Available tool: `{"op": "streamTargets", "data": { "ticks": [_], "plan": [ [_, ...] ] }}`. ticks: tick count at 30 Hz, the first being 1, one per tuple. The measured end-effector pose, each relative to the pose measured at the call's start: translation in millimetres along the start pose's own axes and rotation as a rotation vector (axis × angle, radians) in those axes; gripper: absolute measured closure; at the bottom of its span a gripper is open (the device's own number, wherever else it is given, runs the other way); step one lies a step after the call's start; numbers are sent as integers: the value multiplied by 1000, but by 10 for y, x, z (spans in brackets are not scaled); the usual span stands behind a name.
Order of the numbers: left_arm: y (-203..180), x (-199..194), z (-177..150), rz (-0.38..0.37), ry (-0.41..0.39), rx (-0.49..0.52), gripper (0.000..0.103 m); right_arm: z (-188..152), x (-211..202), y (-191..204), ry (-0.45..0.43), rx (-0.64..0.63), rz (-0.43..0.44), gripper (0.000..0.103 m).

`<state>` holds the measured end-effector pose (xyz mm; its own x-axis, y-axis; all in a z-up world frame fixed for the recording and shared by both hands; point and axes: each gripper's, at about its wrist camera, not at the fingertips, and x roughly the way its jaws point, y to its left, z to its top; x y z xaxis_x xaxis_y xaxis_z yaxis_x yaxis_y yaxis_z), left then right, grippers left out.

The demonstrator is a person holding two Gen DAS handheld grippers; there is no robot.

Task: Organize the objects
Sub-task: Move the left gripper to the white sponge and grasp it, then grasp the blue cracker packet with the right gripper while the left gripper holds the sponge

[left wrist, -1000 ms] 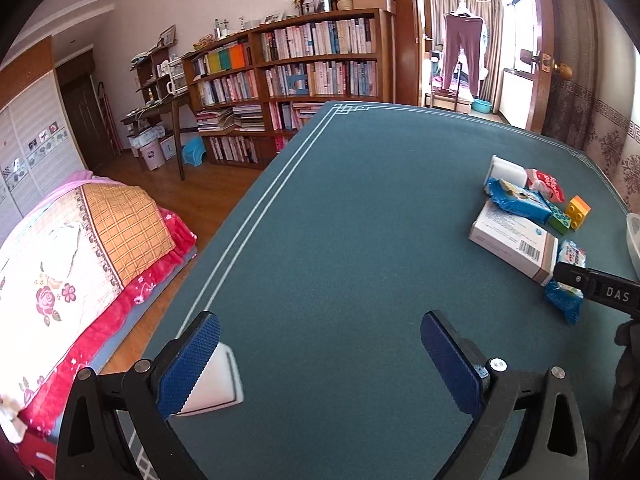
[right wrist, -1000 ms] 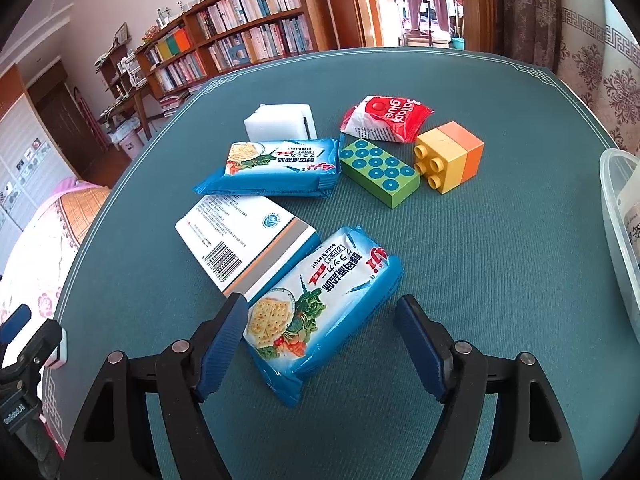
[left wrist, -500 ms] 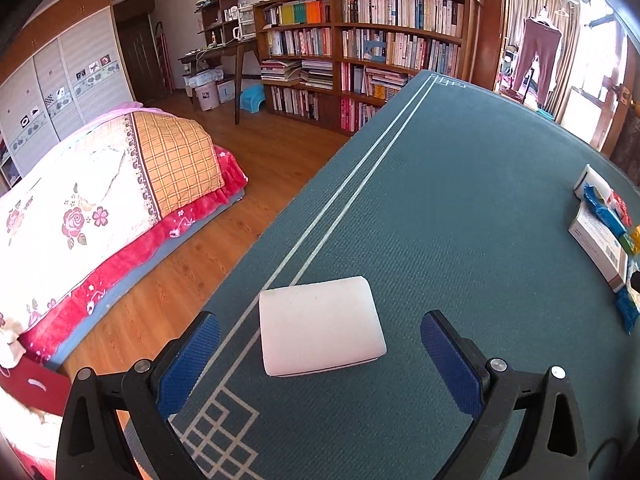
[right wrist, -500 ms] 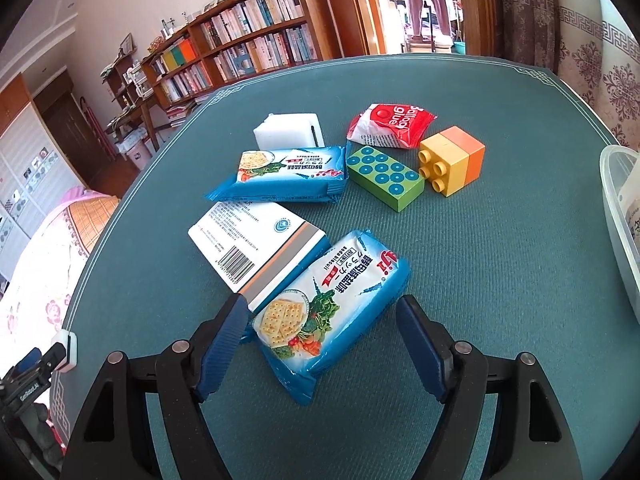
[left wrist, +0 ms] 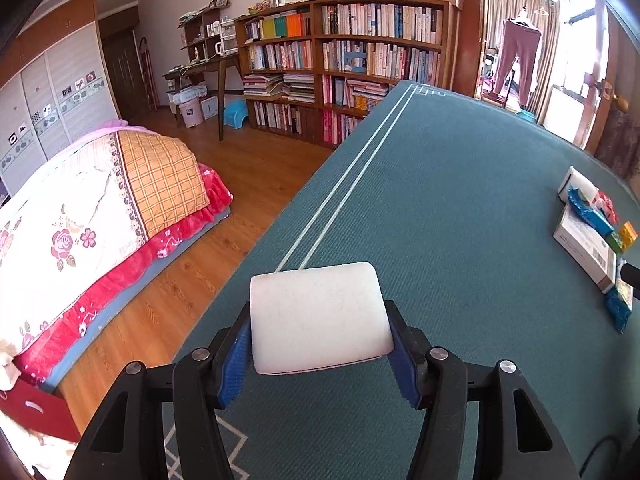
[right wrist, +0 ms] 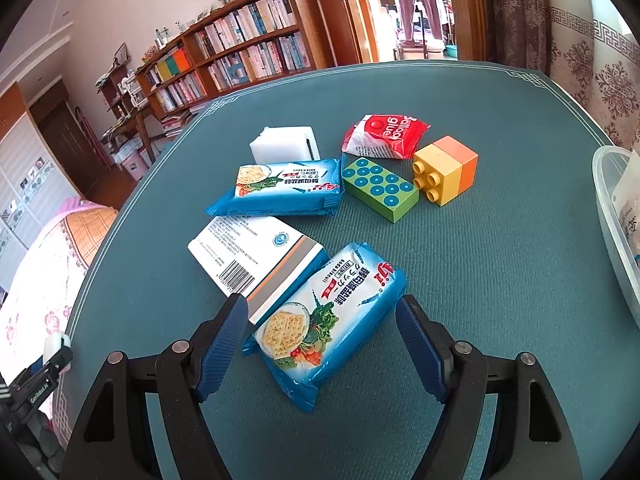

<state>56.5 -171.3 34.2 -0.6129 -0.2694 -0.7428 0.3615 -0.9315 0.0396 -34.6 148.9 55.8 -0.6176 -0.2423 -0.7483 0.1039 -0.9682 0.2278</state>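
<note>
Two claws, one sponge being grabbed

Two claws are working on the green table (left wrist: 460, 208) now. Nearest in the left wrist view, the left gripper (left wrist: 320, 354) is closing its jaws on a white sponge (left wrist: 318, 318). The blue pads are sitting right against both sides of the sponge, so it looks grabbed. The sponge is lying near the table's edge, just past the white corner pattern.

Nearest in the right wrist view, the right gripper (right wrist: 322, 344) is hanging wide, not squeezing anything. A blue cracker pack (right wrist: 328, 320) is lying between its jaws, but the pads are not touching it. Partly under that pack, a white box with a barcode (right wrist: 248, 254) is lying flat. Farther back are a second blue cracker pack (right wrist: 280, 188), a green block (right wrist: 380, 190) and a yellow and orange block (right wrist: 446, 170). Farthest are another white sponge (right wrist: 284, 144) and a red packet (right wrist: 384, 136). A clear plastic tub (right wrist: 612, 208) is sitting at the right edge.

I think the step is picking up the lone sponge. Next, the left claw probably needs to lift it and carry it across, well away, toward the tub or the pile. The squeeze should be gentle, because a sponge squashes.
</note>
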Motion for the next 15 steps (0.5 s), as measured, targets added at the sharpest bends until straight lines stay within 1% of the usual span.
{"op": "streamTargets", "data": {
  "ticks": [4,9,15],
  "plan": [
    [-195,-41,119,-70,-30,48,40,17,49,43,6,-1,-28,25],
    [-483,-30,260,-170,-45,96,40,-15,94,135,17,-38,-85,25],
    [-807,-24,379,-271,-57,150,40,-45,51,157,2,-75,-144,25]
  ]
}}
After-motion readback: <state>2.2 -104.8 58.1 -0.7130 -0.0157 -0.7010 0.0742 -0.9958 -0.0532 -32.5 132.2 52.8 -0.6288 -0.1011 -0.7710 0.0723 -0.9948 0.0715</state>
